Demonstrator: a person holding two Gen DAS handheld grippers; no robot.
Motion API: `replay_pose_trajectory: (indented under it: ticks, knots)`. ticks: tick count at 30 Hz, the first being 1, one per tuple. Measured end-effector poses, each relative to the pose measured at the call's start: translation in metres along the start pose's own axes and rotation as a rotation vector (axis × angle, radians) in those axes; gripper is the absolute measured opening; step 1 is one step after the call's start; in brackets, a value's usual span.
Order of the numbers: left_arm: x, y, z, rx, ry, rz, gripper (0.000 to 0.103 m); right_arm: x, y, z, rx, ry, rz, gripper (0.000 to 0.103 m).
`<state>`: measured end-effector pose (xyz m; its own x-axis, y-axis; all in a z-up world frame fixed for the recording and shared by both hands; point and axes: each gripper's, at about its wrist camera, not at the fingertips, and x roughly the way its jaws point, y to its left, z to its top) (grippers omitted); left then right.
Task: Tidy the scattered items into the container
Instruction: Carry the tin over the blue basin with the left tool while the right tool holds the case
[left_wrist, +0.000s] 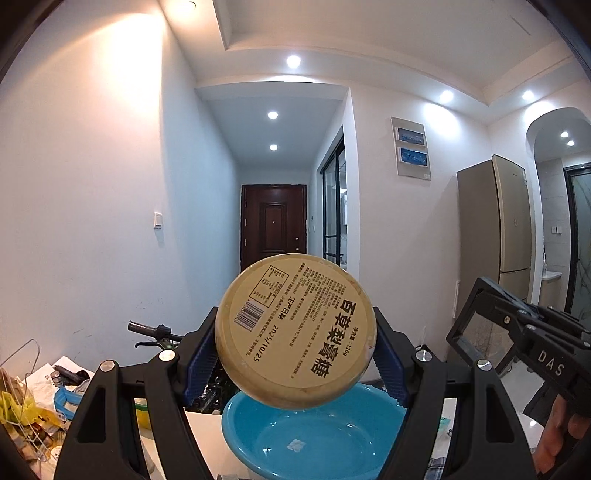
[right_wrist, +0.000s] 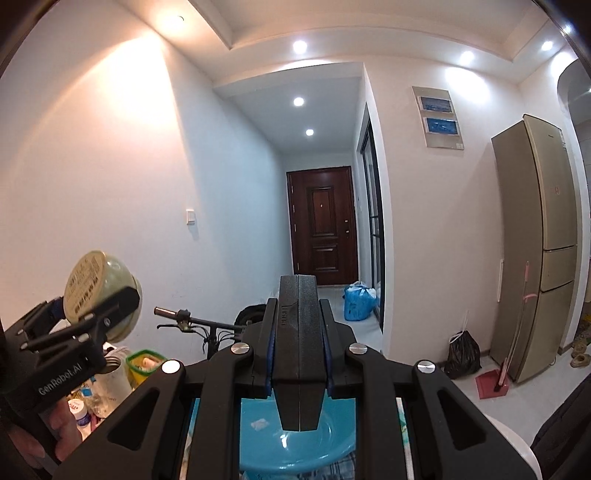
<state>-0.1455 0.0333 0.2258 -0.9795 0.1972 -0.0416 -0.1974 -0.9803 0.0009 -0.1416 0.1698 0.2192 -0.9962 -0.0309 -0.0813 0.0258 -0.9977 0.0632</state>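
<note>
L tongs (left_wrist: 295, 354) grip the tin (left_wrist: 295, 328) by its rim, above the basin (left_wrist: 314, 435). Tin looks stiff, light, maybe slippery w/ smooth sides. R tongs (right_wrist: 298, 369) closed, empty.

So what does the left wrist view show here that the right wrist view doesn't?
Only the left wrist view shows the printed label face of the round tin clearly, with its barcode, clamped between the left claw fingers, and the wire hanger at far left. Only the right wrist view shows the right claw shut with nothing in it, the blue bag by the door, the black bag and the red dustpan. Both show the blue basin, the tin and the fridge.
</note>
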Motion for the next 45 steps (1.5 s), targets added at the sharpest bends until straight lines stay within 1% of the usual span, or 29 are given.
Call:
replay_pose_trajectory:
  ticks: [7, 12, 15, 20, 23, 28, 30, 33, 36, 41, 44, 45]
  knots:
    - [0.027, -0.001, -0.008, 0.005, 0.046, -0.003, 0.077, 0.01, -0.003, -0.007, 0.016, -0.001, 0.011, 0.018]
    - [0.036, 0.004, -0.015, -0.022, 0.042, -0.015, 0.077, 0.02, -0.005, -0.007, 0.013, -0.003, 0.006, 0.018]
    - [0.038, 0.009, -0.019, -0.032, 0.044, -0.011, 0.077, 0.026, -0.005, -0.007, 0.005, 0.001, 0.001, 0.018]
    - [0.046, 0.016, -0.028, -0.05, 0.06, -0.008, 0.077, 0.033, -0.001, -0.009, -0.004, 0.004, -0.002, 0.018]
    - [0.053, 0.019, -0.027, -0.059, 0.068, -0.007, 0.077, 0.037, -0.001, -0.012, 0.003, 0.006, -0.001, 0.018]
    - [0.057, 0.023, -0.03, -0.064, 0.062, -0.006, 0.077, 0.046, -0.003, -0.022, -0.002, 0.035, -0.009, 0.018]
    - [0.059, 0.024, -0.032, -0.065, 0.071, -0.009, 0.077, 0.052, -0.005, -0.023, 0.001, 0.044, -0.01, 0.018]
    - [0.063, 0.025, -0.036, -0.066, 0.085, 0.007, 0.077, 0.057, -0.006, -0.026, -0.002, 0.056, -0.011, 0.018]
    - [0.069, 0.026, -0.039, -0.078, 0.1, 0.0, 0.077, 0.062, -0.009, -0.028, 0.001, 0.068, -0.013, 0.018]
    - [0.082, 0.023, -0.046, -0.071, 0.133, 0.0, 0.077, 0.071, -0.014, -0.033, 0.008, 0.088, -0.021, 0.018]
    - [0.097, 0.023, -0.055, -0.085, 0.173, -0.016, 0.077, 0.081, -0.016, -0.036, 0.01, 0.102, -0.022, 0.018]
    - [0.105, 0.023, -0.06, -0.094, 0.198, -0.023, 0.077, 0.084, -0.017, -0.038, 0.01, 0.11, -0.021, 0.018]
